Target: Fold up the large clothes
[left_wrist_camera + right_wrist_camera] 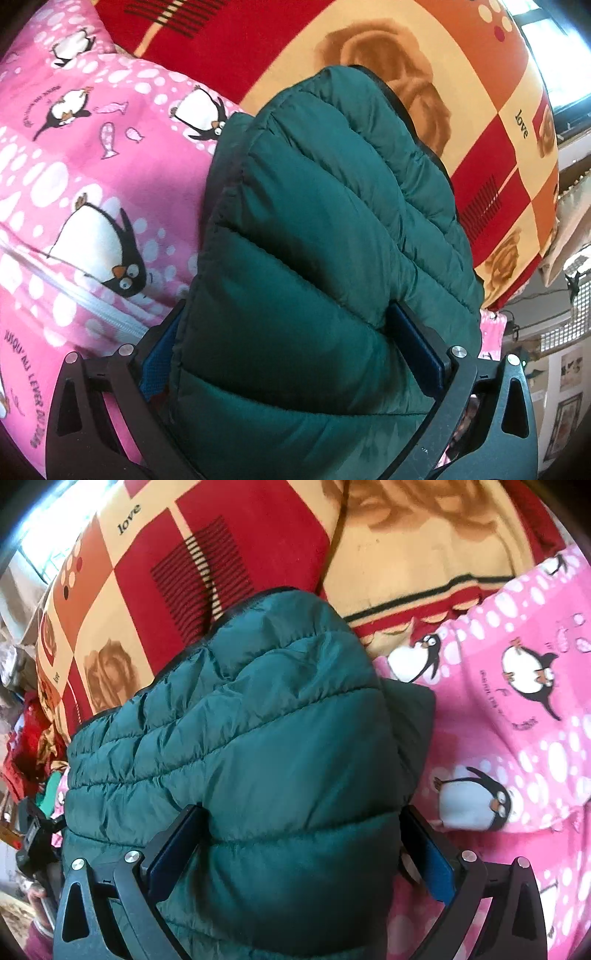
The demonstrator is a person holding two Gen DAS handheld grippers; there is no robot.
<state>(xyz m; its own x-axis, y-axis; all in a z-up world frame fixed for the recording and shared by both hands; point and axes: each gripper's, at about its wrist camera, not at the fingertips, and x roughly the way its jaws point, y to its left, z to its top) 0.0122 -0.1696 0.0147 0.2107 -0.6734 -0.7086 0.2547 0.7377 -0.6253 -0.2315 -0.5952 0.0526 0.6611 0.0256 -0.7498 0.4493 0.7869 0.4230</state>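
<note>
red blanket (388,55) reads "love"; green jacket (332,221) unlabelled.

The green puffer jacket (325,236) is bulging between the left fingers (417,343) and hiding their inner faces, so contact is impossible to judge. Its near end is running off the bottom edge. Between the right fingers (177,845) it is covering the bed below. Beyond the left fingers, wall pictures (565,402) are blurring out.
</note>
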